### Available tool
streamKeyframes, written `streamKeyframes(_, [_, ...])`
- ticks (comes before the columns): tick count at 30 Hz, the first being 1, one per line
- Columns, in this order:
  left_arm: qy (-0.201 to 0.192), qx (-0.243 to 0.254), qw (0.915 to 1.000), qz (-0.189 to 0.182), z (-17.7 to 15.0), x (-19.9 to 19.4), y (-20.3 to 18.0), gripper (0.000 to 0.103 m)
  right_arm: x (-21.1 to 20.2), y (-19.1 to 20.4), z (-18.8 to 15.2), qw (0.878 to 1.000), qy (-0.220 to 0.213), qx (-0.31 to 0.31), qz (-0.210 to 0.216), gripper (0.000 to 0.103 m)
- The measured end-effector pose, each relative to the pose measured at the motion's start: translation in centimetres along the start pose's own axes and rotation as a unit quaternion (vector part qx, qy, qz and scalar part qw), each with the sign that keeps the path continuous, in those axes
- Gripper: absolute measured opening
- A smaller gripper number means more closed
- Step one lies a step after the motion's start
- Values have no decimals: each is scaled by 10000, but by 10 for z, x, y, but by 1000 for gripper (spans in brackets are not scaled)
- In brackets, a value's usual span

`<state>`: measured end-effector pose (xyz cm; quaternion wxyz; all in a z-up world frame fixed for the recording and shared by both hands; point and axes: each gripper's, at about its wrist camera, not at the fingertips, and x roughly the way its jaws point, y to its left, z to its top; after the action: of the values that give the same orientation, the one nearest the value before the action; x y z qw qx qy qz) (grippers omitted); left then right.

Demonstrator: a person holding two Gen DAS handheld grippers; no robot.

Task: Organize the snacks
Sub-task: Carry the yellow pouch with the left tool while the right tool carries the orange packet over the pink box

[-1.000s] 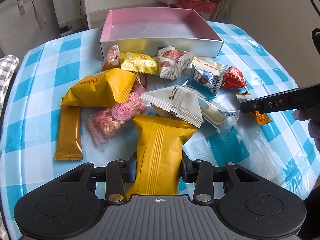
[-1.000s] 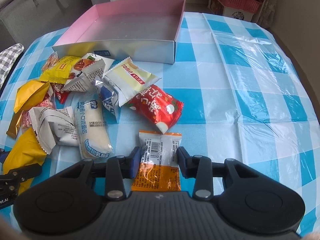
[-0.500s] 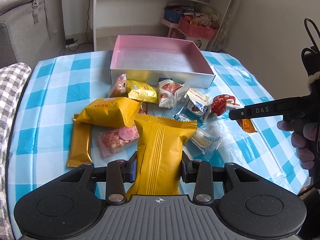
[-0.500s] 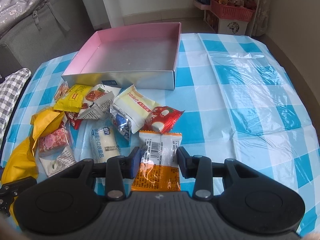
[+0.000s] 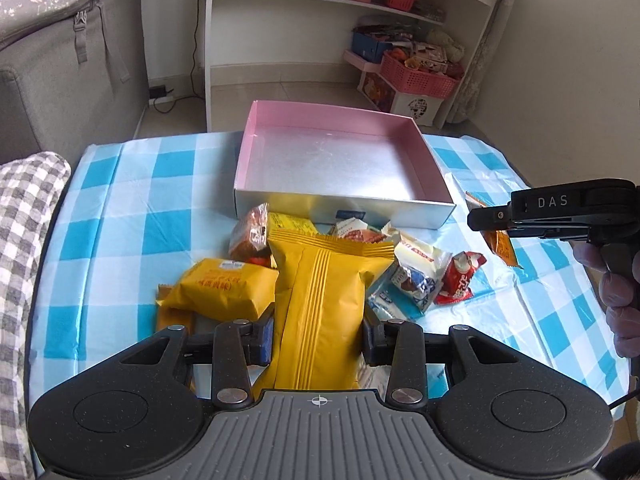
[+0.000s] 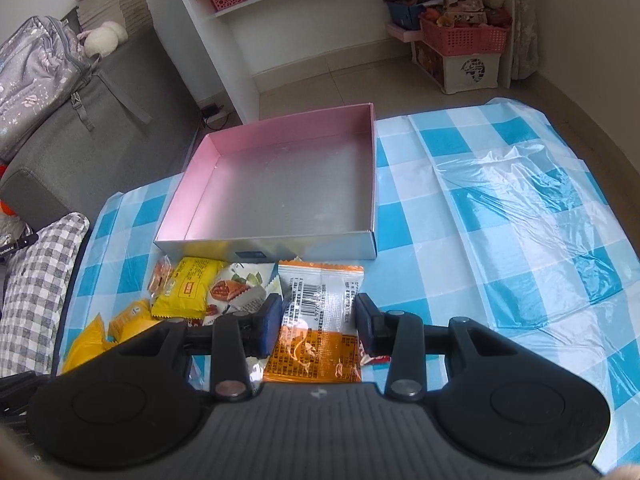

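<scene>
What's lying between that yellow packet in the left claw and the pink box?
In the left wrist view, loose snacks: a brownish clear packet and a white wrapper lie before the pink box, beyond the yellow packet.

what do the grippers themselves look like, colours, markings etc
Both the left gripper and right gripper are matte black plastic with a ribbed grey centre, round discs, silver rivets and blue finger pads. Side on, the right one reads DAS in white.
</scene>
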<state>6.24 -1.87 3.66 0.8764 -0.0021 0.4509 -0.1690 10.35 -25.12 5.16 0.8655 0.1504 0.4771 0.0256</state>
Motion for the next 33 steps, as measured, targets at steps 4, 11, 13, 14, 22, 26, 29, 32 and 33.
streamKeyframes(4, [-64, 58, 9999, 52, 29, 16, -4, 37, 16, -3, 19, 9996, 50, 233, 167, 36])
streamKeyframes(11, [-151, 223, 9990, 362, 77, 65, -11, 37, 46, -15, 39, 9957, -128, 602, 692, 36])
streamKeyframes(13, [-207, 233, 9986, 425, 87, 80, -10, 37, 51, -18, 42, 9950, -216, 640, 732, 36])
streamKeyframes(14, [-237, 238, 9984, 446, 91, 88, -10, 37, 54, -20, 44, 9946, -259, 663, 760, 36])
streamKeyframes(22, [-521, 288, 9951, 787, 114, 140, -1, 37, 72, -23, 55, 9928, -385, 696, 893, 36])
streamKeyframes(26, [-709, 307, 9925, 952, 118, 156, 6, 37, 81, -25, 56, 9928, -387, 734, 868, 36])
streamKeyframes(29, [-734, 358, 9905, 1106, 116, 166, 9, 37, 86, -26, 56, 9933, -405, 707, 819, 36])
streamKeyframes(32, [-593, 386, 9916, 1085, 111, 172, 11, 37, 89, -26, 55, 9941, -379, 678, 763, 36])
streamKeyframes(33, [-539, 370, 9923, 1049, 110, 172, 11, 37, 89, -26, 54, 9943, -371, 666, 747, 36])
